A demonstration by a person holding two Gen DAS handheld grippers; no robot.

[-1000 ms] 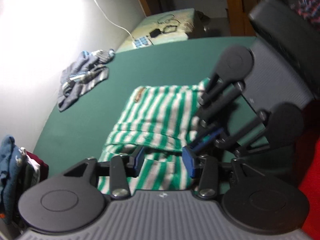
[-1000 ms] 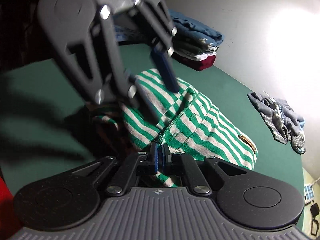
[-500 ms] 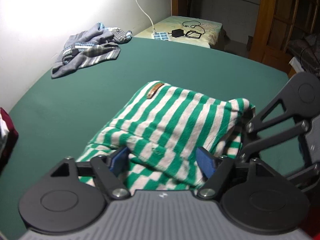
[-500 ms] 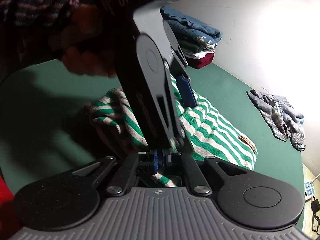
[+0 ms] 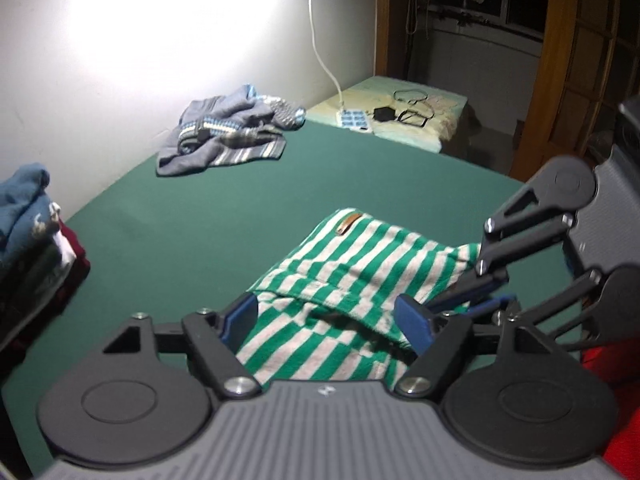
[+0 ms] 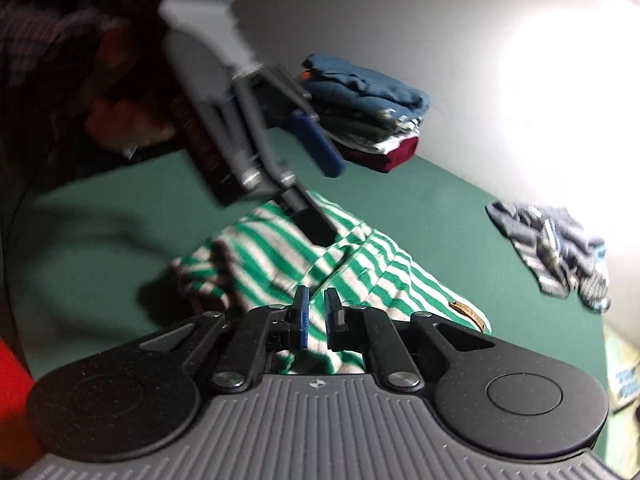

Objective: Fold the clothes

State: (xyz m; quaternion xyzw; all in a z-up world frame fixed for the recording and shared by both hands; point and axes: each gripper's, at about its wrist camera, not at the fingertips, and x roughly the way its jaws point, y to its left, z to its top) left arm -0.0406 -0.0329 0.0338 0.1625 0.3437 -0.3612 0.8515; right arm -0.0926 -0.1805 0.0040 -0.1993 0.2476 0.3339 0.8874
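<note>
A green-and-white striped garment (image 5: pixel 352 272) (image 6: pixel 380 276) lies partly folded on the green table (image 5: pixel 200 220), its brown leather label (image 5: pixel 347 224) at the far edge. My left gripper (image 5: pixel 326 318) is open wide, hovering over the garment's near fold with nothing pinched. From the right wrist view the left gripper (image 6: pixel 320 192) hangs above the cloth, held by a person's hand (image 6: pixel 120 116). My right gripper (image 6: pixel 316 316) sits low at the garment's edge, its blue pads (image 6: pixel 301 316) a narrow gap apart. In the left wrist view the right gripper (image 5: pixel 476 304) is at the garment's right side.
A crumpled grey-blue striped pile (image 5: pixel 228 136) (image 6: pixel 552 248) lies by the wall. A stack of folded clothes (image 5: pixel 32 232) (image 6: pixel 368 108) stands at the table's left end. Beyond the table is a bed with a power strip (image 5: pixel 354 120) and cables. Something red (image 5: pixel 616 360) borders the near right.
The right gripper's pads, pressed together on the cloth before, now stand slightly apart. The left gripper has drawn back and up from the garment, still open.
</note>
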